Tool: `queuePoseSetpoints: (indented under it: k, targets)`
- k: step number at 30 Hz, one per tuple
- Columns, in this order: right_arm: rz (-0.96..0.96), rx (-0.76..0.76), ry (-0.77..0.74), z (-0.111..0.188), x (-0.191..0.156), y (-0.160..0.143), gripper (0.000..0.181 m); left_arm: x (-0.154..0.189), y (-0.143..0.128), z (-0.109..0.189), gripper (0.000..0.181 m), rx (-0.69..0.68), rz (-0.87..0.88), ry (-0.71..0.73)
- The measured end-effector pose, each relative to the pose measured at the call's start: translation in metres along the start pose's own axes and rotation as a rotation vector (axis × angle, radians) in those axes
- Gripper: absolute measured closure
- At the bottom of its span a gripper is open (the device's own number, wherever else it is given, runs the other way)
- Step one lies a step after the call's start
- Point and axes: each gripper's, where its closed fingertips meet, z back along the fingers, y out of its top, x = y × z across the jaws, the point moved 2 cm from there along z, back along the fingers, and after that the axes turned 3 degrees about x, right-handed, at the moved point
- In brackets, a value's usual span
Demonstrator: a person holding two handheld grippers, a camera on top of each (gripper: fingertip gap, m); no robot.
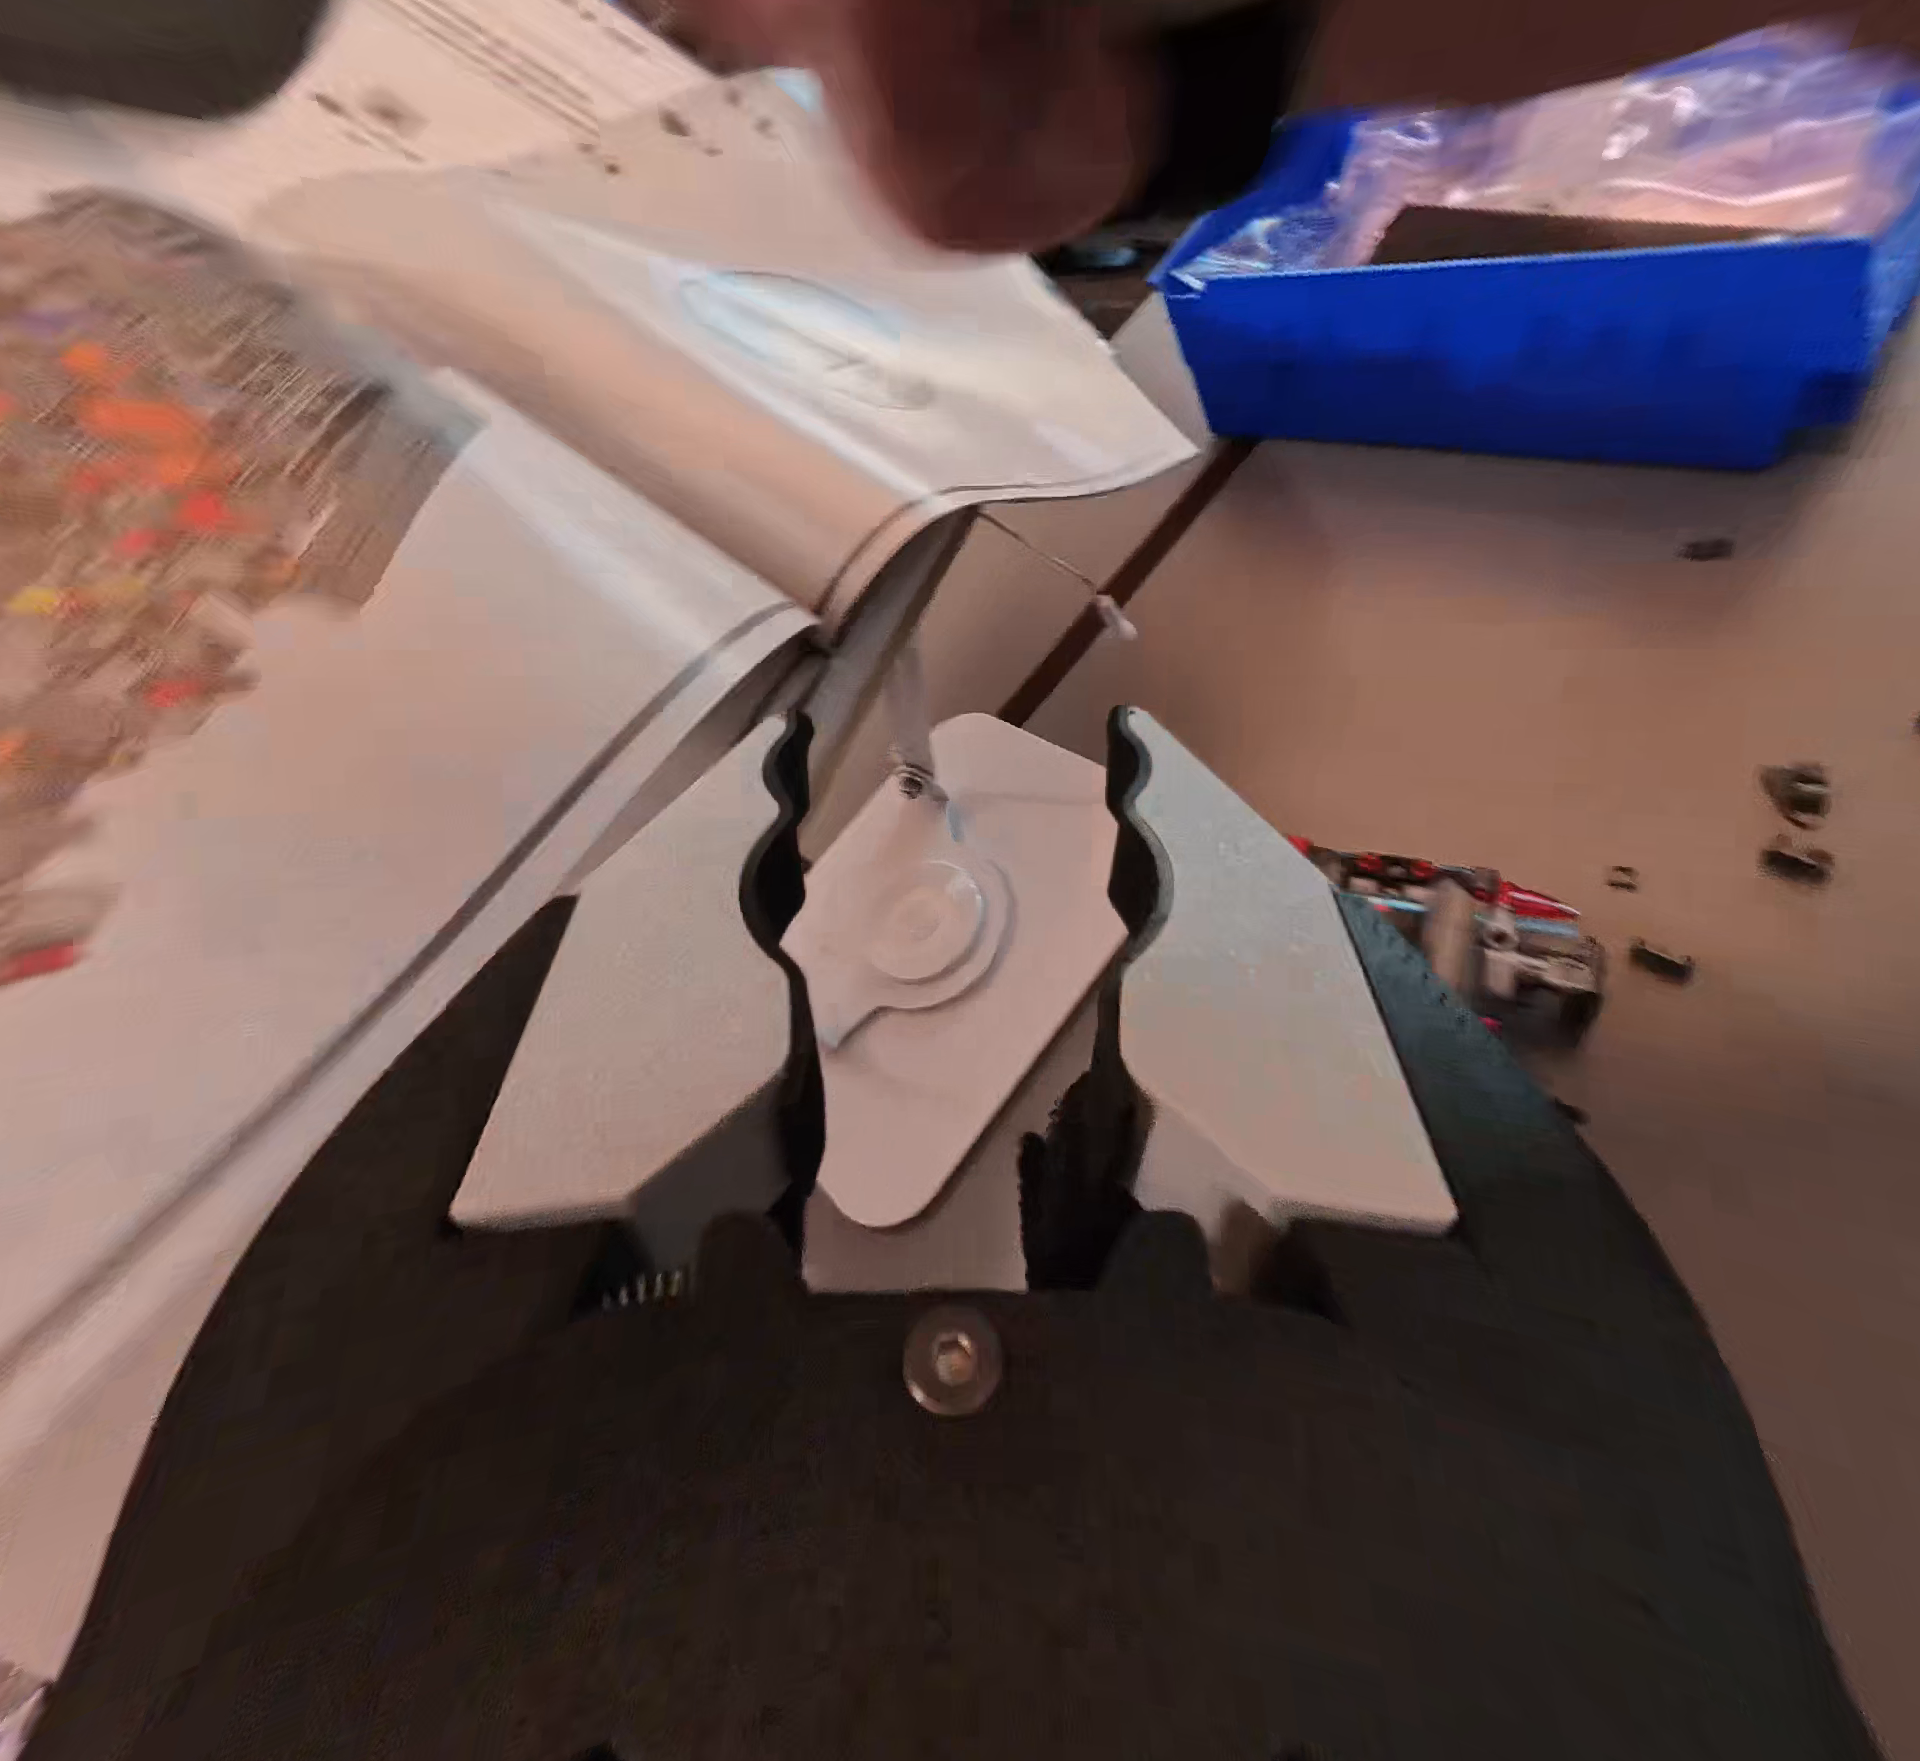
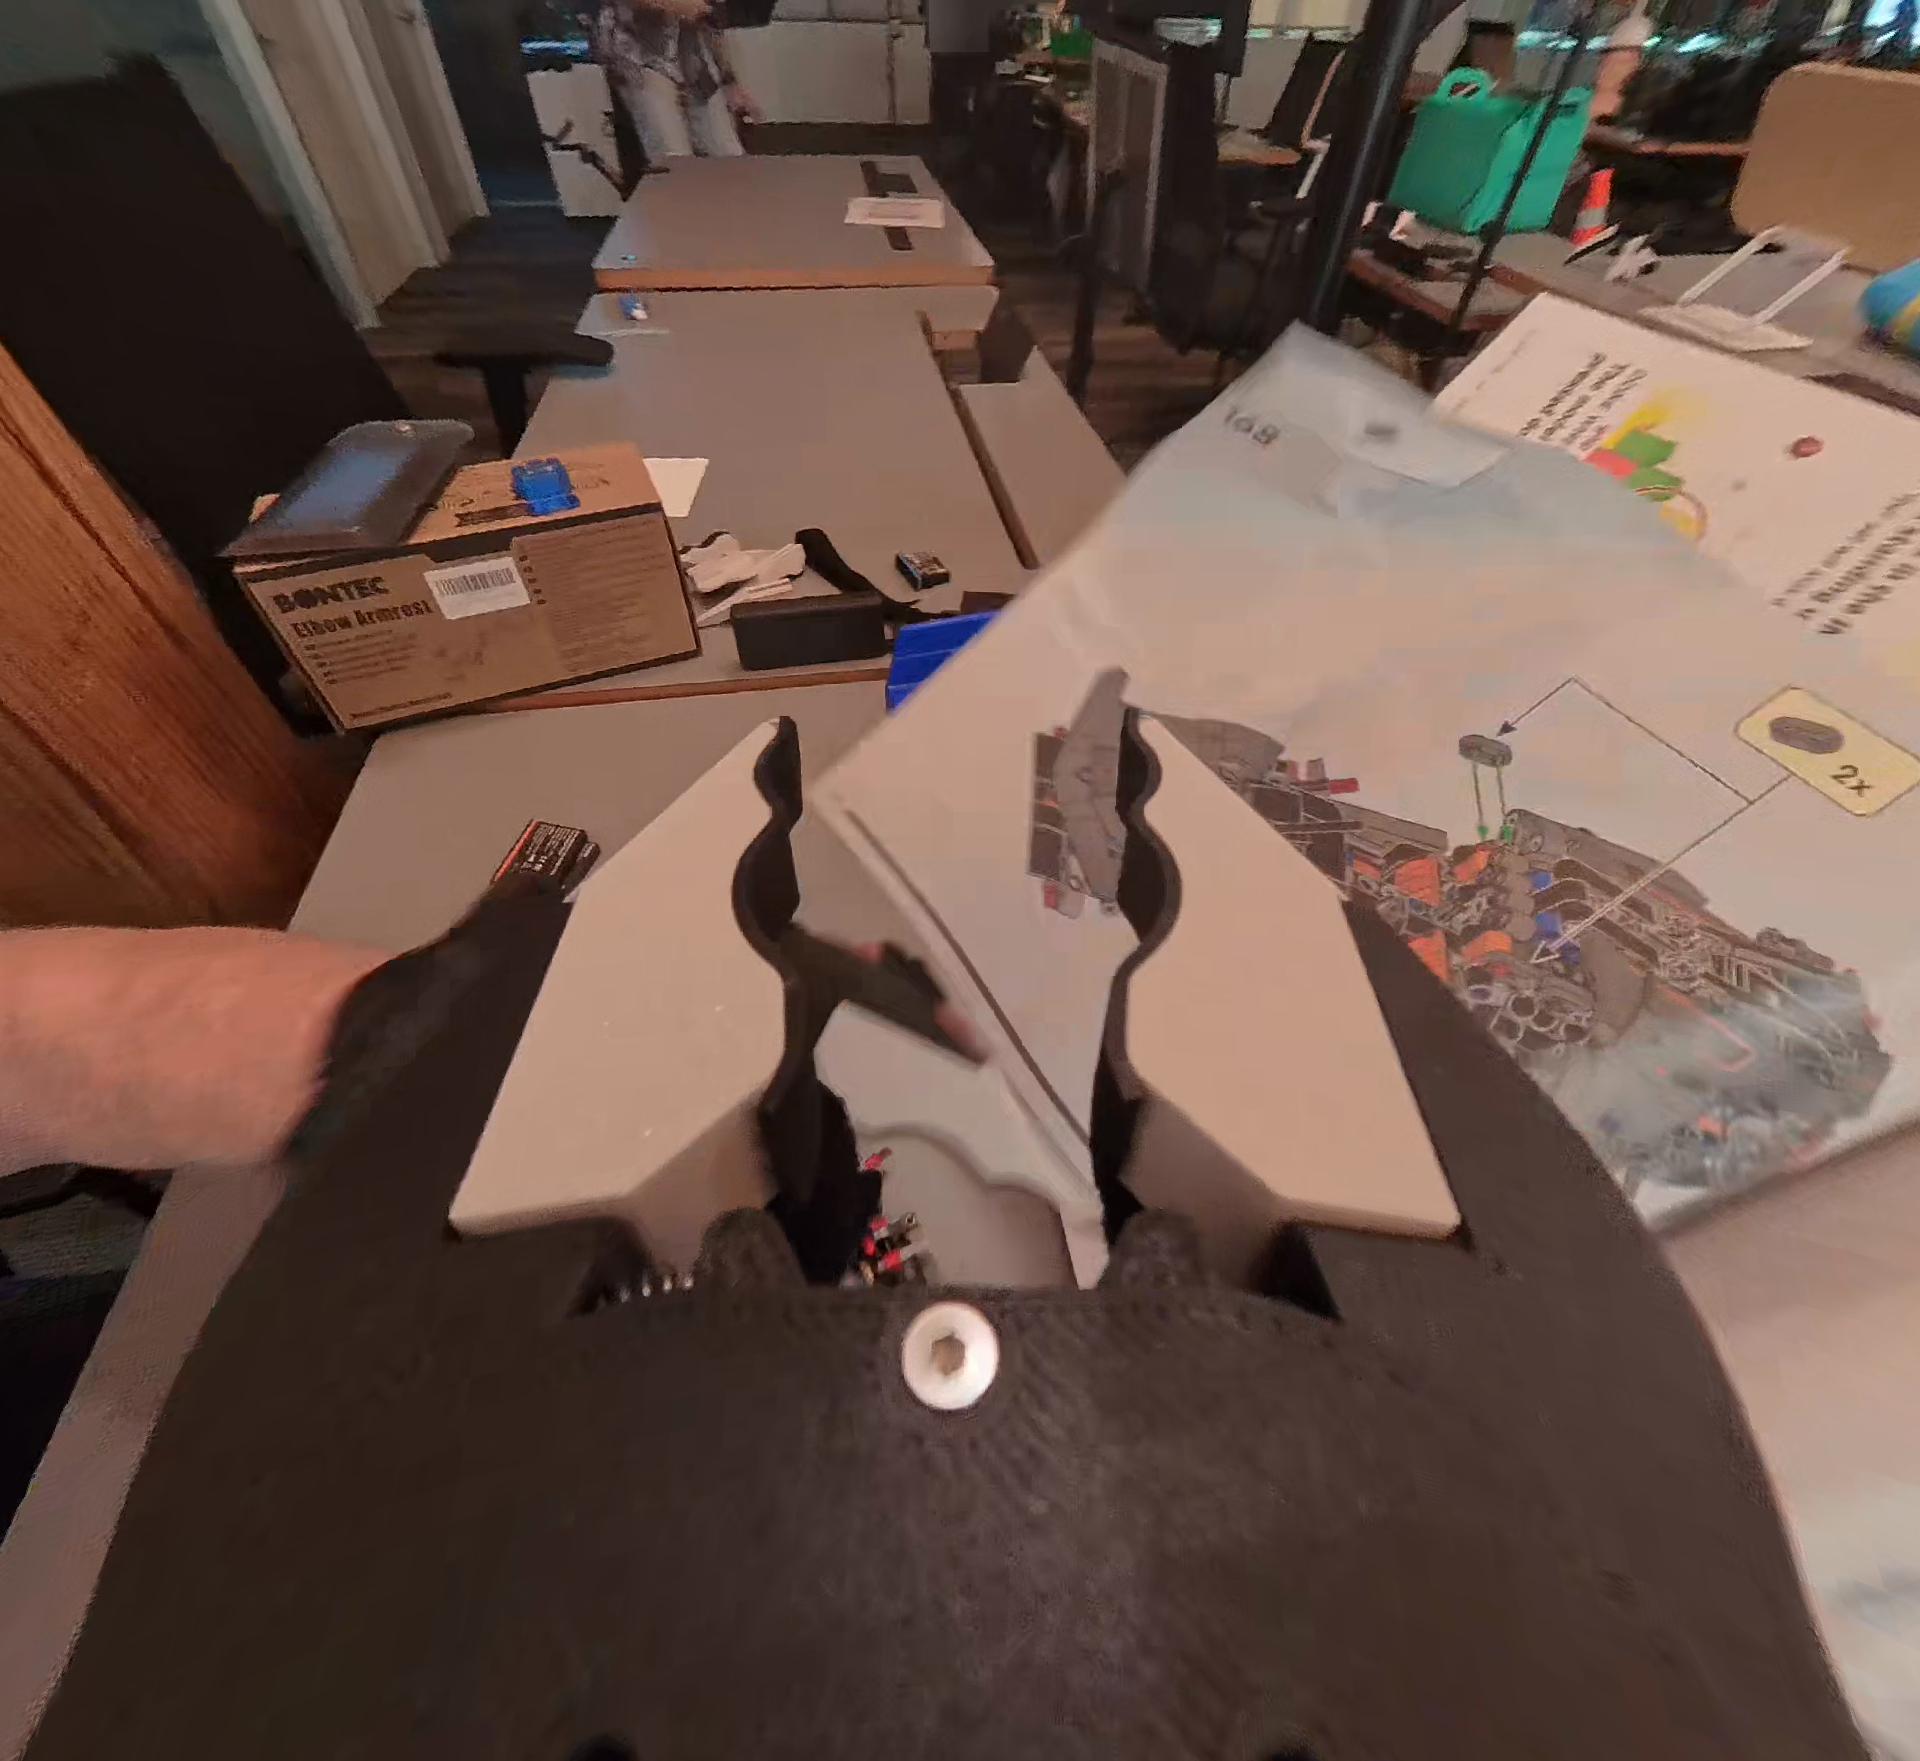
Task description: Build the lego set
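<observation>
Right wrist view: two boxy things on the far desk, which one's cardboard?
The brown cardboard box, printed on its side, with a small blue part on top. The other, the black power adapter to its right, is a flat dark plastic block.

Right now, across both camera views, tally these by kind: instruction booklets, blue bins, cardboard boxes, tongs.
Instruction booklet: 1
Blue bin: 1
Cardboard box: 1
Tongs: 2, left tongs and right tongs
Total: 5
</observation>
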Motion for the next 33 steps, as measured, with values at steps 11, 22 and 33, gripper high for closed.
queuePoseSetpoints:
  k: [11, 22, 33]
  targets:
    - [0.004, 0.082, -0.273, 0.195, -0.125, -0.021, 0.127, -0.071, -0.019, 0.015, 0.110, 0.031, 0.332, 0.211]
    - [-0.060, 0.028, -0.600, 0.328, -0.278, -0.118, 0.124, -0.057, 0.035, 0.035, 0.101, 0.115, 0.348, 0.312]
    - [-0.272, 0.039, -1.064, 0.457, -0.406, -0.227, 0.107, 0.065, 0.079, 0.095, 0.093, 0.215, 0.178, 0.342]
